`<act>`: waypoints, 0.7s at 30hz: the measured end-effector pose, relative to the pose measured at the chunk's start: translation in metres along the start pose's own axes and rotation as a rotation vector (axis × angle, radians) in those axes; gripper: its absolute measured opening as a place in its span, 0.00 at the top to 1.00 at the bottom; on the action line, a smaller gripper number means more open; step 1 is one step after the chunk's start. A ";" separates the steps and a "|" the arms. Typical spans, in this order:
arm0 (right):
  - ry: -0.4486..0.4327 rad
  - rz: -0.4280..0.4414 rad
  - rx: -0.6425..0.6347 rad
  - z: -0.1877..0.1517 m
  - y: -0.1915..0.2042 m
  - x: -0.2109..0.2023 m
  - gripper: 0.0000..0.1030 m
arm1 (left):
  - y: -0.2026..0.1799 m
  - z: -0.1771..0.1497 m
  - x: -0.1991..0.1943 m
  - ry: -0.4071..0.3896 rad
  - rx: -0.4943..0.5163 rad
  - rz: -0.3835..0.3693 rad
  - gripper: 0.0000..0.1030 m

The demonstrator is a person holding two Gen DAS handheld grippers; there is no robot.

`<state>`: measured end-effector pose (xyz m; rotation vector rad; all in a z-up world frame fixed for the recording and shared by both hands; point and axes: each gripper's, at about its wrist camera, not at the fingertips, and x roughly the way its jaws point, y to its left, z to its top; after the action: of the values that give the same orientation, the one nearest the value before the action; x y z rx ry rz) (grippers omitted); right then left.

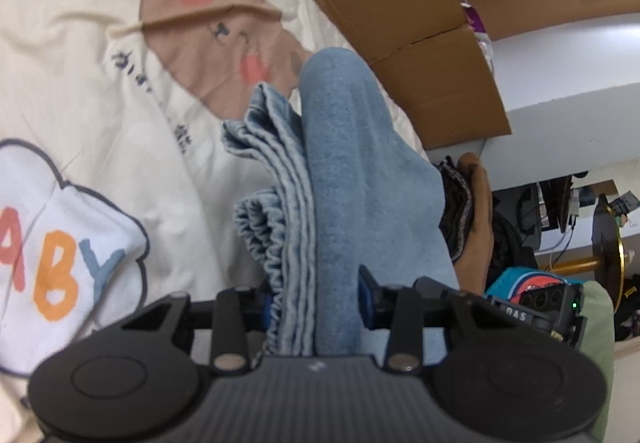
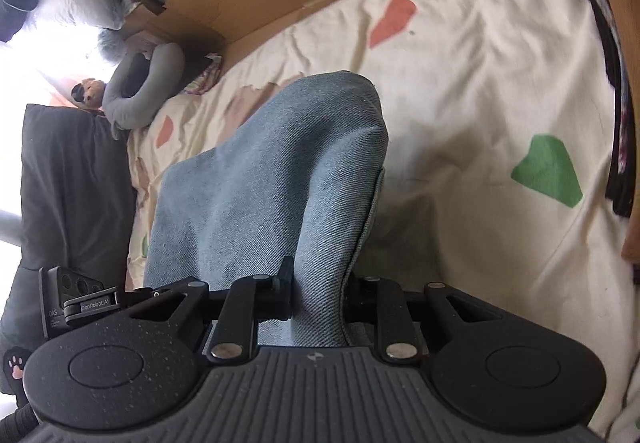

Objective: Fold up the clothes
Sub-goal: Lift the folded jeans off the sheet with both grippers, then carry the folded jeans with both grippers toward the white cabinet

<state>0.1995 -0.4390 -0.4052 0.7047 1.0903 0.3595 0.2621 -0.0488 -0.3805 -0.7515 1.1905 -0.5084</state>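
A cream quilt (image 1: 88, 55) covers the bed and fills most of both wrist views. In the left view it carries a brown bear patch (image 1: 216, 35) and a white cloud patch (image 1: 60, 243) with coloured letters; in the right view it shows a green patch (image 2: 548, 171) and a coral patch (image 2: 390, 19). Brown cardboard (image 1: 400, 23) stands along the far edge of the quilt, seen in both views. To the right in the left view lie a cluttered room, a pale wall and a brass-coloured stand (image 1: 608, 235). At the left of the right view sit a dark cushion (image 2: 72, 187) and a grey curved pillow (image 2: 140, 83).

The light blue denim garment (image 1: 352, 171) is bunched and raised above the quilt, strung between the two tools. In the left view its elastic, gathered waistband (image 1: 272, 203) hangs on the left side of the bunch. The left gripper (image 1: 320, 307) is clenched on this thick fold, its blue pads pressing the cloth from both sides. The right gripper (image 2: 320, 295) grasps a narrower fold of the same denim (image 2: 272, 171), the cloth rising out from between its dark pads and draping away over the bed. Each view also shows the other tool at its lower edge.
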 end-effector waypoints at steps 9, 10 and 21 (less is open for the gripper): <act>-0.073 0.042 0.012 0.022 0.059 -0.073 0.80 | -0.075 0.017 -0.061 -0.033 0.023 -0.002 0.61; -0.079 0.045 0.012 0.024 0.066 -0.082 0.80 | -0.085 0.018 -0.068 -0.035 0.026 -0.001 0.61; -0.108 0.033 0.008 0.046 0.130 -0.185 0.80 | -0.195 0.022 -0.124 -0.032 0.048 0.038 0.61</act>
<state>0.1693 -0.4684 -0.1785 0.7417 0.9792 0.3417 0.2506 -0.0840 -0.1517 -0.6923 1.1566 -0.4898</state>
